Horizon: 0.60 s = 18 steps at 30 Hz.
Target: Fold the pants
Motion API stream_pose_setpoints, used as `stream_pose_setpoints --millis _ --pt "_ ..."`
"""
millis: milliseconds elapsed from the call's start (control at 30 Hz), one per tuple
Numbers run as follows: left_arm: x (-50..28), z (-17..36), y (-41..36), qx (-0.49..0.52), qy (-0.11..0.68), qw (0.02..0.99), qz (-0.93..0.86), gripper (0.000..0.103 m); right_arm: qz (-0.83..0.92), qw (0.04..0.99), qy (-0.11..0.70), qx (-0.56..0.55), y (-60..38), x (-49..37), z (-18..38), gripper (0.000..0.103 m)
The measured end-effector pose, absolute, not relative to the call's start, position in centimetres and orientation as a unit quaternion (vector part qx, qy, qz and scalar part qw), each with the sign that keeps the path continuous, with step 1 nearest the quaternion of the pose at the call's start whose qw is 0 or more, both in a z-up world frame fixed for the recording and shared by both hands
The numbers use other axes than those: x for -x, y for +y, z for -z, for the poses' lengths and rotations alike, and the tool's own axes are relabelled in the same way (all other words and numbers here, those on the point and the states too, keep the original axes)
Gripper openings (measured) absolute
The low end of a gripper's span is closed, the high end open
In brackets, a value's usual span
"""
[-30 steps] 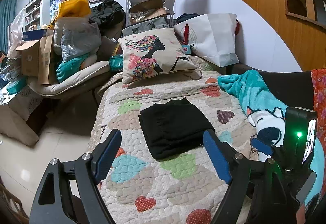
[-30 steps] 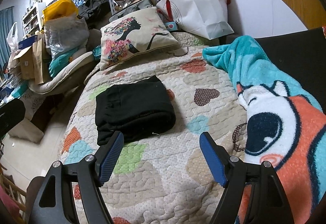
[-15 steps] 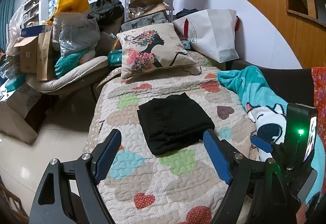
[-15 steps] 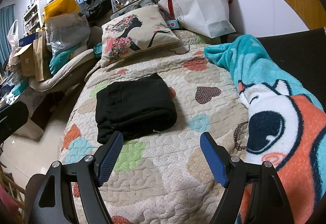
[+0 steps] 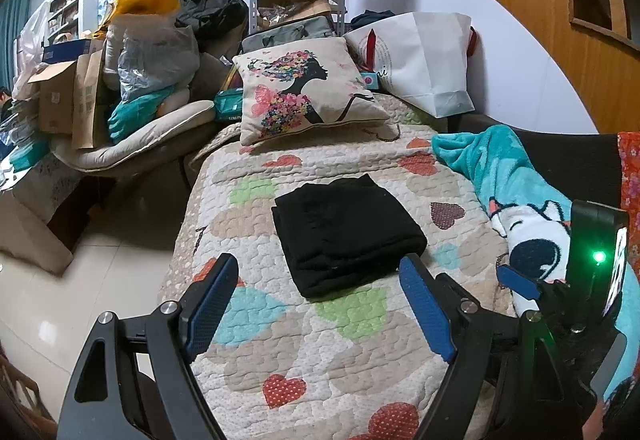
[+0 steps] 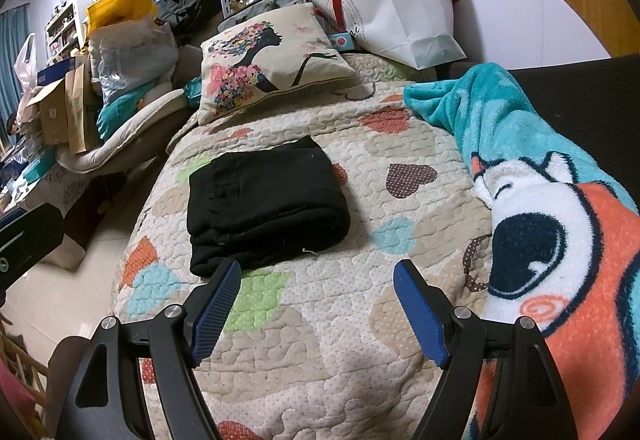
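1. Left wrist view: your left gripper (image 5: 320, 284) has its jaws wide apart, with nothing between the blue pads.
2. The pants (image 5: 346, 234) lie folded into a black bundle on the quilt (image 5: 304, 344), just beyond the fingertips and not touching them.
3. A pillow (image 5: 306, 89) sits at the quilt's far end, with a white bag (image 5: 428, 59) to its right. A teal blanket (image 5: 504, 175) runs along the right side.
4. Your right gripper (image 5: 516, 282) shows at the right edge.
5. Right wrist view: your right gripper (image 6: 316, 280) also stands wide apart and empty.
6. The pants (image 6: 264, 199) lie far and left of it; the left finger's tip overlaps their near edge in this view, so contact cannot be told.
7. The blanket (image 6: 552, 224) lies close on the right.
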<state>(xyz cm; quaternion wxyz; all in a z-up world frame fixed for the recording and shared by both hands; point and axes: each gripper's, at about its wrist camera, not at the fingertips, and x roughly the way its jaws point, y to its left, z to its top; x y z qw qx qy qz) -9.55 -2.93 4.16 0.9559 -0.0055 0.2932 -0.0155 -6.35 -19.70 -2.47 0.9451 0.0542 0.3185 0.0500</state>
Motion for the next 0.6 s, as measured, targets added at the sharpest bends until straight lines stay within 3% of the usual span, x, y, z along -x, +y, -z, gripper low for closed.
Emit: stream_pose_setpoints --millis 367,600 --pt "6.3 -5.2 1.3 0.059 0.325 0.944 -0.027 0.082 -0.100 0.944 0.287 -0.128 -23.1 6.1 -3.0 0.087" --pt "0.4 -0.1 4.0 0.179 0.404 0.896 0.026 0.082 -0.143 0.936 0.315 -0.061 -23.5 1.7 -6.5 0.091"
